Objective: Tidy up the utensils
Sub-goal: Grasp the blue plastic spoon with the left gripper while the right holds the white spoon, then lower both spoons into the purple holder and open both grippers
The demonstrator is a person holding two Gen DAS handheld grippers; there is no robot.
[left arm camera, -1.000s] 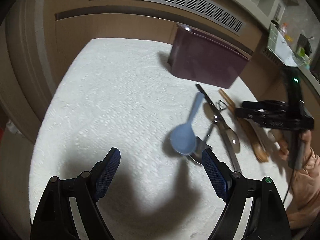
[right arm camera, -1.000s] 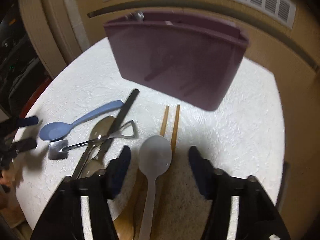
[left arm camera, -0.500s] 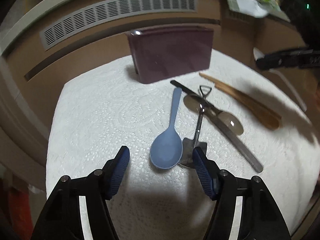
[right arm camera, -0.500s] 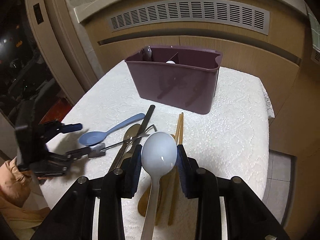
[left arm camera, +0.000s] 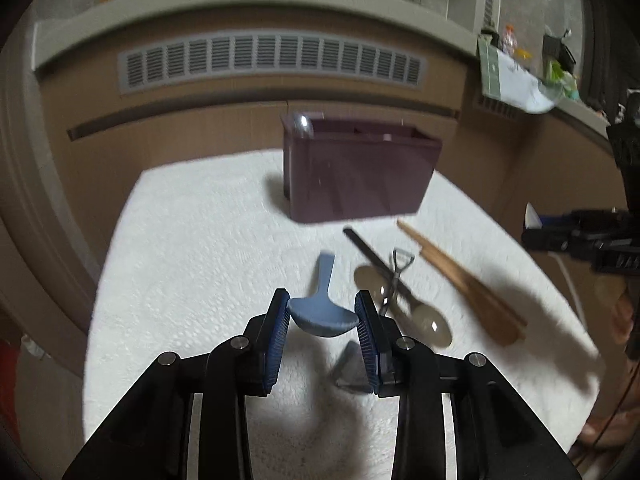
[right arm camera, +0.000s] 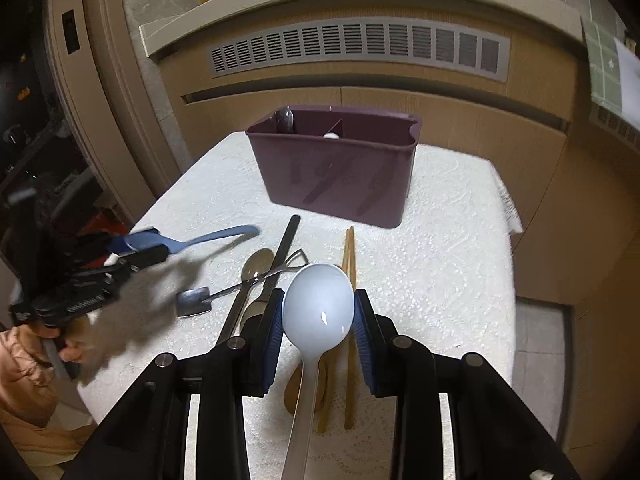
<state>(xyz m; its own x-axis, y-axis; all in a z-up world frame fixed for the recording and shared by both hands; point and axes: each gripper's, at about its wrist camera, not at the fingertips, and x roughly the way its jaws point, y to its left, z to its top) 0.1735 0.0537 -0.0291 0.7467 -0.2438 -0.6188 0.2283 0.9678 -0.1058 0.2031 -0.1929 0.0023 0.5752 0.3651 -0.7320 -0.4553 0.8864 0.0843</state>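
Observation:
My left gripper is shut on the bowl of a blue plastic spoon and holds it above the white cloth; it also shows in the right wrist view. My right gripper is shut on the bowl of a white spoon, lifted, handle hanging toward me. A maroon utensil caddy stands at the far side of the table, also in the right wrist view, with a metal spoon in it.
On the white tablecloth lie a black-handled knife, metal spoons, a small metal shovel-shaped spoon, wooden chopsticks and a wooden spoon. A wooden cabinet with a vent stands behind.
My left gripper closed on the blue spoon's bowl and lifted it off the cloth. My right gripper tightened on the white spoon and raised it higher.

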